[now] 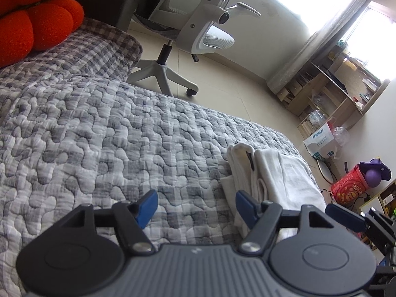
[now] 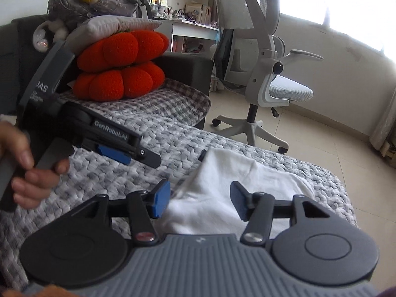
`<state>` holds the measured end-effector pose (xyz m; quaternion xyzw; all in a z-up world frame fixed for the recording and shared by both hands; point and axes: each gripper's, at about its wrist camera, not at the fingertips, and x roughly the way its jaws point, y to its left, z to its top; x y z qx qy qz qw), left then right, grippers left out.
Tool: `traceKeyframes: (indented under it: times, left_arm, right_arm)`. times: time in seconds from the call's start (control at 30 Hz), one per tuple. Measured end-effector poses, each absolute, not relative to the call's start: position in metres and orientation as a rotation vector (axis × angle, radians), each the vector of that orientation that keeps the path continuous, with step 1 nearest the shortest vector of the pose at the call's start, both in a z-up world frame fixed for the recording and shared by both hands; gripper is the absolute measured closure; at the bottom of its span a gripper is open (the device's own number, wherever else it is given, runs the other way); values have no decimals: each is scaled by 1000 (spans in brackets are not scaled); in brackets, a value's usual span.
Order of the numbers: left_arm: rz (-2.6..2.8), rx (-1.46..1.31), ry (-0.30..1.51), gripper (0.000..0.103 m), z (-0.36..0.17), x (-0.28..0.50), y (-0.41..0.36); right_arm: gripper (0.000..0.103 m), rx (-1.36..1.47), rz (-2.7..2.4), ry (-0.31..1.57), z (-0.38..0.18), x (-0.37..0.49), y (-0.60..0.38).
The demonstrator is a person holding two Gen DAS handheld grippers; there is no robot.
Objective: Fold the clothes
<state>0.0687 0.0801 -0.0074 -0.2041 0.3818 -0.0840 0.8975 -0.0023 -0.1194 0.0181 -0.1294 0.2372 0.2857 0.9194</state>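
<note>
A white garment (image 1: 269, 173) lies folded in a narrow stack near the right end of the grey quilted bed (image 1: 111, 136). My left gripper (image 1: 196, 206) hovers just left of it, open, with only quilt between its blue pads. In the right wrist view the white garment (image 2: 222, 180) lies below my right gripper (image 2: 200, 200), whose jaws stand open over the cloth without pressing it. A hand (image 2: 29, 173) holds the left gripper (image 2: 138, 157) at the left of that view. One of the right gripper's fingers (image 1: 346, 217) shows at the right edge of the left wrist view.
Orange pumpkin cushions (image 2: 121, 64) are stacked at the head of the bed. A grey office chair (image 2: 267, 79) stands on the tiled floor beyond the bed's far edge. Wooden shelves (image 1: 329, 86), a bag and a red box (image 1: 349, 185) sit past the bed's right end.
</note>
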Motion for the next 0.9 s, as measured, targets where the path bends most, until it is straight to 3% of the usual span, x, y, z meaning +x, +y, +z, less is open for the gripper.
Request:
traceKeyframes:
  times: [0.3, 0.53, 0.7, 0.9]
  left_arm:
    - [-165, -403, 800, 30, -11, 69, 76]
    - [-160, -383, 808, 30, -14, 70, 73]
    - [-151, -384, 816, 30, -17, 73, 74]
    - [-149, -390, 821, 30, -18, 76, 76]
  right_arm:
    - [49, -369, 669, 482, 3, -19, -118]
    - [82, -412, 684, 506, -8, -14, -106]
    - [85, -470, 692, 558, -24, -9, -90]
    - [79, -508, 691, 559, -28, -12, -85]
